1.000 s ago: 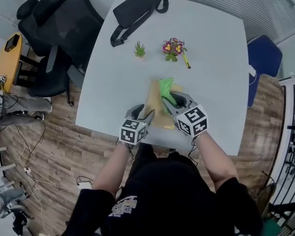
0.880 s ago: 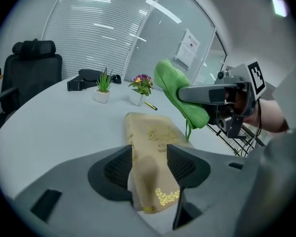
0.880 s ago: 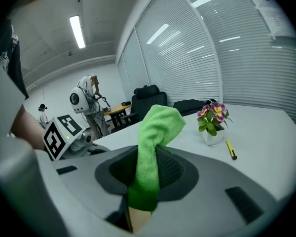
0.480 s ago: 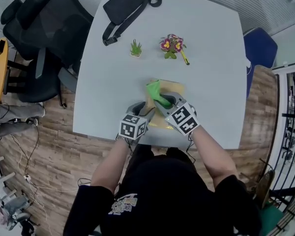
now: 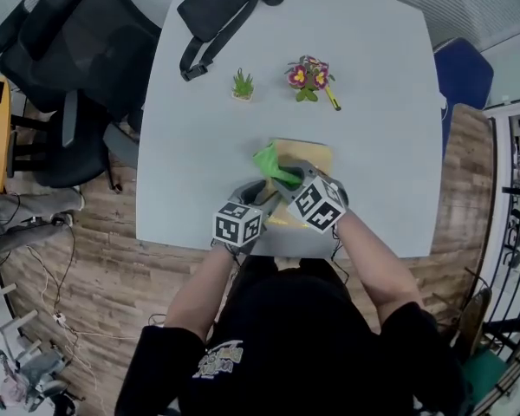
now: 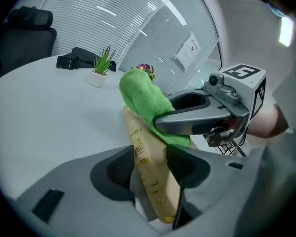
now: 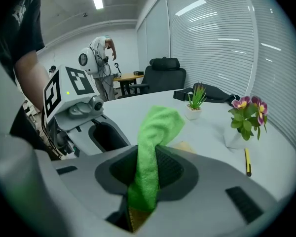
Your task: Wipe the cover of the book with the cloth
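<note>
No readable text; only blurred print along the book [image 6: 149, 181].

Bench [image 5: 381, 146]: pale grey, before me.
Black bag [image 5: 221, 7]: my 11 o'clock, far edge.
Small green plant [image 5: 243, 85]: 12 o'clock.
Flower pot [image 5: 307, 76]: 1 o'clock, yellow pencil [image 5: 330, 99] beside it.
Office chair [image 5: 69, 59]: 10 o'clock, off bench.

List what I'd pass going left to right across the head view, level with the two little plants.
Black office chair → small green plant → pink flowers → blue chair.
</note>
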{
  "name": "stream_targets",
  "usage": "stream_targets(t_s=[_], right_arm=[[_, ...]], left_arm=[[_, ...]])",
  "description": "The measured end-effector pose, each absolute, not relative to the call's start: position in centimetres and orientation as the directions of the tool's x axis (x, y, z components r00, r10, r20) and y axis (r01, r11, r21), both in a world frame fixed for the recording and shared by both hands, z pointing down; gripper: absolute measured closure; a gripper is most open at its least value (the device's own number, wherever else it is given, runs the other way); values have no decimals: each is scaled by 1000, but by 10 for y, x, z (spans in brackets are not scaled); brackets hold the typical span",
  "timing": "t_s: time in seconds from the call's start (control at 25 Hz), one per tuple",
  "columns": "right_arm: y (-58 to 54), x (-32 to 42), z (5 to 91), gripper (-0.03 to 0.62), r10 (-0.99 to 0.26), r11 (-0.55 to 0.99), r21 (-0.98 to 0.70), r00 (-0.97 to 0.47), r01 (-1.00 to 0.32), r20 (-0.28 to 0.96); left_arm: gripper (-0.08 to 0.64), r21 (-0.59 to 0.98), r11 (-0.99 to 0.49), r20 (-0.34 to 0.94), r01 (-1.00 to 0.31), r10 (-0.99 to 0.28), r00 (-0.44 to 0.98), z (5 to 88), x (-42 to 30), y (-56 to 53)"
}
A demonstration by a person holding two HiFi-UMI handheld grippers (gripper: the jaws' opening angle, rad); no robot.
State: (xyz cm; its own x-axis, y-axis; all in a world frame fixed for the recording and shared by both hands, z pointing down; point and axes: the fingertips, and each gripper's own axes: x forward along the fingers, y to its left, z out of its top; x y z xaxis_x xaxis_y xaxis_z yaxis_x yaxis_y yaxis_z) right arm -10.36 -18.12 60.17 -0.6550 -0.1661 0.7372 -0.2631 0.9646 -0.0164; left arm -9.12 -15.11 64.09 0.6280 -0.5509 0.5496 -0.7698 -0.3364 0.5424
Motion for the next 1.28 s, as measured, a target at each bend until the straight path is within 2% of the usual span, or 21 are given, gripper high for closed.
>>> stream_targets(t_s=[0.36, 1.28], right_arm=[[-183, -109, 617, 494, -189, 968, 41, -609, -248, 771], [-242, -87, 615, 495, -406, 849, 71, -561, -523, 722]], left_arm=[[354, 565, -328, 524, -757, -565, 637, 640, -93, -150], [354, 556, -331, 519, -762, -578, 630, 639, -93, -150]])
